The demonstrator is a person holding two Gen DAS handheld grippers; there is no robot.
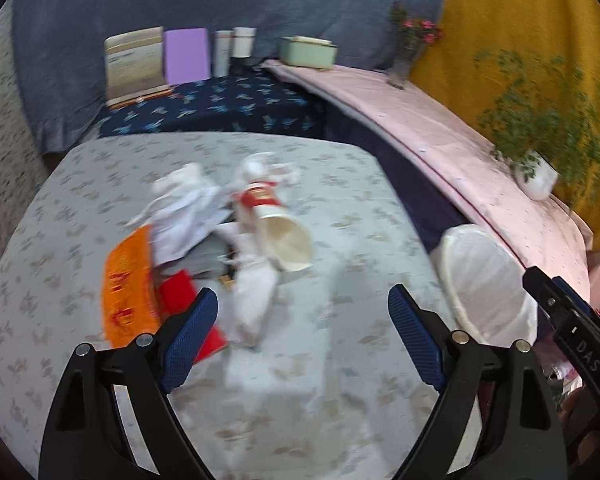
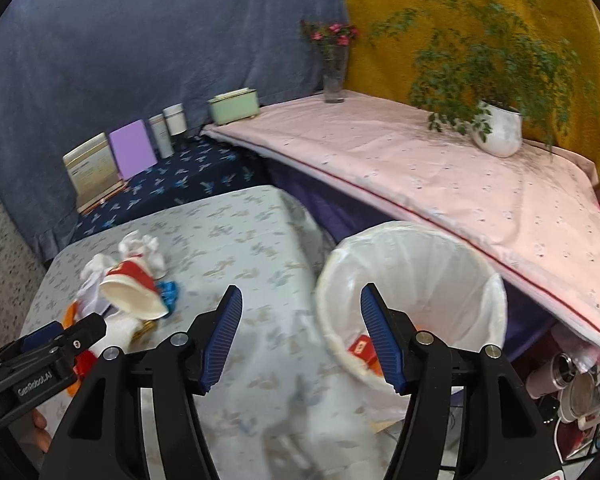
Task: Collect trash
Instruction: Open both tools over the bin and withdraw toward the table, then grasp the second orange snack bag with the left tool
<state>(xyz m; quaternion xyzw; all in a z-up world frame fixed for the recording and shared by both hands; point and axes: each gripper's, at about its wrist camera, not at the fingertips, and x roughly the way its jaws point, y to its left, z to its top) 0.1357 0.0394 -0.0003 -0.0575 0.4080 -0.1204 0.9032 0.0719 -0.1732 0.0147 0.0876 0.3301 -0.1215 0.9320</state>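
A heap of trash lies on the pale floral table (image 1: 340, 208): a tipped red-and-white paper cup (image 1: 278, 232), crumpled white tissues (image 1: 188, 208), an orange packet (image 1: 130, 288) and a red card (image 1: 180, 294). My left gripper (image 1: 302, 332) is open and empty, just in front of the heap. A white-lined bin (image 2: 416, 280) stands at the table's right edge with a red packet (image 2: 362, 348) inside. My right gripper (image 2: 302, 336) is open and empty over the bin's near rim. The cup also shows in the right wrist view (image 2: 134, 290), with a blue wrapper (image 2: 170, 292) beside it.
A pink-covered shelf (image 2: 440, 176) runs behind the bin with a potted plant (image 2: 498, 130), a flower vase (image 2: 334, 76) and a green box (image 2: 234, 106). Books and canisters (image 1: 188, 56) stand on a dark blue cloth behind the table. Clutter (image 2: 572, 384) sits under the shelf.
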